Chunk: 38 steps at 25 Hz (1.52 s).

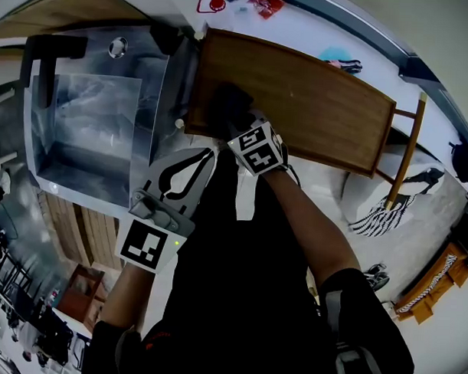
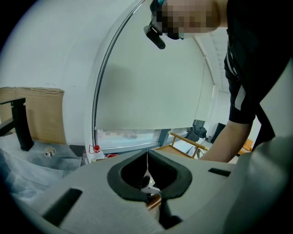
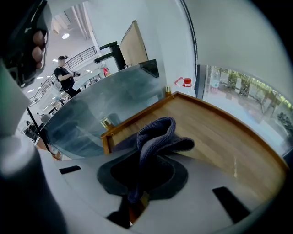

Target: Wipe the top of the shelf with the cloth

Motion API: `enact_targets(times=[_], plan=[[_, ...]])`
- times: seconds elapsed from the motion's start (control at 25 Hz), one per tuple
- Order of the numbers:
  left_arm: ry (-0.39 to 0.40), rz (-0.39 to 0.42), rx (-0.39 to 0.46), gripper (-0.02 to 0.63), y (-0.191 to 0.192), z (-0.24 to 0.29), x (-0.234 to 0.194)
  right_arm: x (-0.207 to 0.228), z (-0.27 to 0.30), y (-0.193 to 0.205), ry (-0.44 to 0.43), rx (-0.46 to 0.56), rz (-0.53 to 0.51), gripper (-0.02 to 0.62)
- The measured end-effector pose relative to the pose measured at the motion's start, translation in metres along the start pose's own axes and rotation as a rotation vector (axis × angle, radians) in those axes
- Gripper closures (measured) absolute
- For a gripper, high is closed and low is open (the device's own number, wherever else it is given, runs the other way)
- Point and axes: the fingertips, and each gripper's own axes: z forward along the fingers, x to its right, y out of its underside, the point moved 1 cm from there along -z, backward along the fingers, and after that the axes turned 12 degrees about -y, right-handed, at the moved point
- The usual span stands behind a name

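Pinching the cloth (image 3: 158, 136) tight, the right gripper (image 1: 238, 123) has its bunched fold poking forward over the shelf (image 1: 317, 101) top, near the left corner. Cloth's tail is buried between the jaws. Left gripper (image 2: 147, 157) jaws are pressed together, empty.

The cloth (image 3: 155, 135) is dark grey-blue, seemingly ribbed; the shelf top (image 3: 219, 132) is wood-grained brown.

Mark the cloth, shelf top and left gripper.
cloth (image 3: 156, 135): right gripper view, bunched fold.
shelf top (image 1: 321, 109): head view, bare wood.
left gripper (image 2: 147, 157): left gripper view, between shut jaws.
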Motion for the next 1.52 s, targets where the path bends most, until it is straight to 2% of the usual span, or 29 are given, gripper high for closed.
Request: enact_targets(times=[0.72, 1.52], plan=[[0.102, 0.070, -0.014, 0.584, -0.018, 0.046, 0.073, 0.044, -0.065, 0.062, 0.074, 0.005, 0.057, 0.548], [0.190, 0.114, -0.017, 0.584, -0.029, 0.082, 0.152, 0.087, -0.138, 0.130, 0.164, 0.027, 0.145, 0.548]])
